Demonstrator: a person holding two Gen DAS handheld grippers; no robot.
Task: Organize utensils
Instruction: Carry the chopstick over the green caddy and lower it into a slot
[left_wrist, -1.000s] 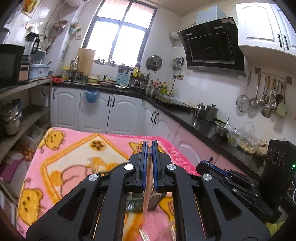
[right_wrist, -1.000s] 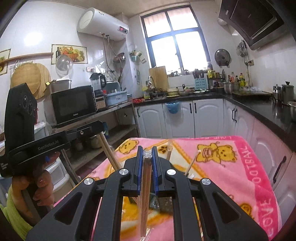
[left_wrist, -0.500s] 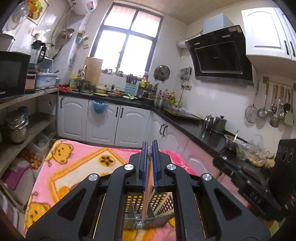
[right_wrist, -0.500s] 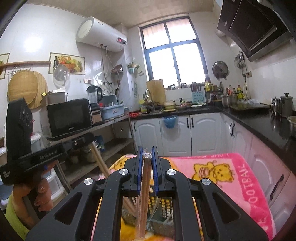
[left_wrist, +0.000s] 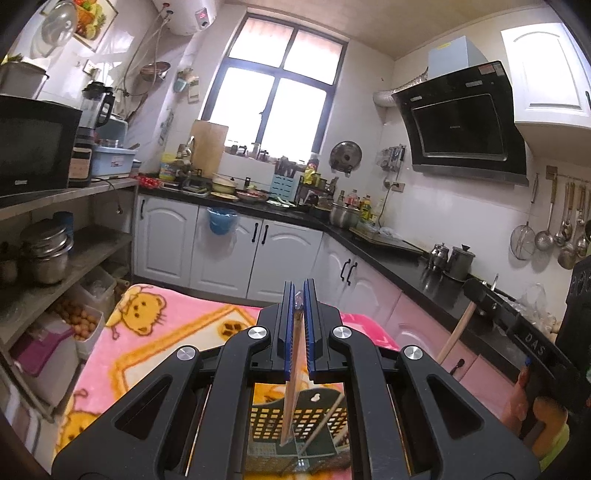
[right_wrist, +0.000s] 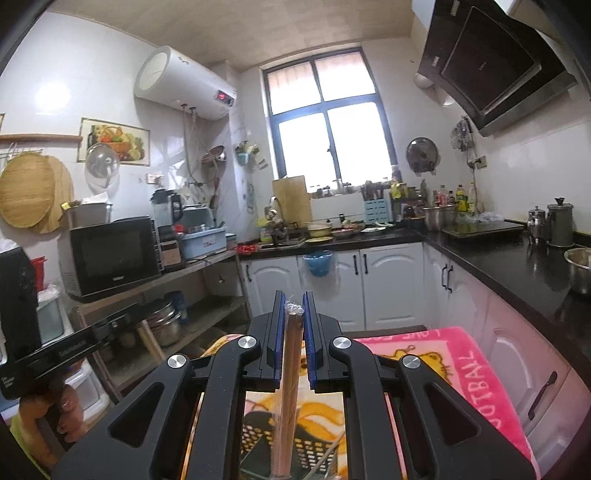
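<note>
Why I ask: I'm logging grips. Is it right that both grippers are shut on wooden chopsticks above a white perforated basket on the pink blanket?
Not quite: the perforated basket is dark, not white, as the left wrist view shows. The rest holds: the left gripper and right gripper are each shut on wooden chopsticks above the pink blanket.

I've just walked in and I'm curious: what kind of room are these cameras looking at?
A home kitchen, by the look of it: a range hood on the wall, a microwave on a shelf, and ladles and strainers hanging above the dark countertop.
</note>
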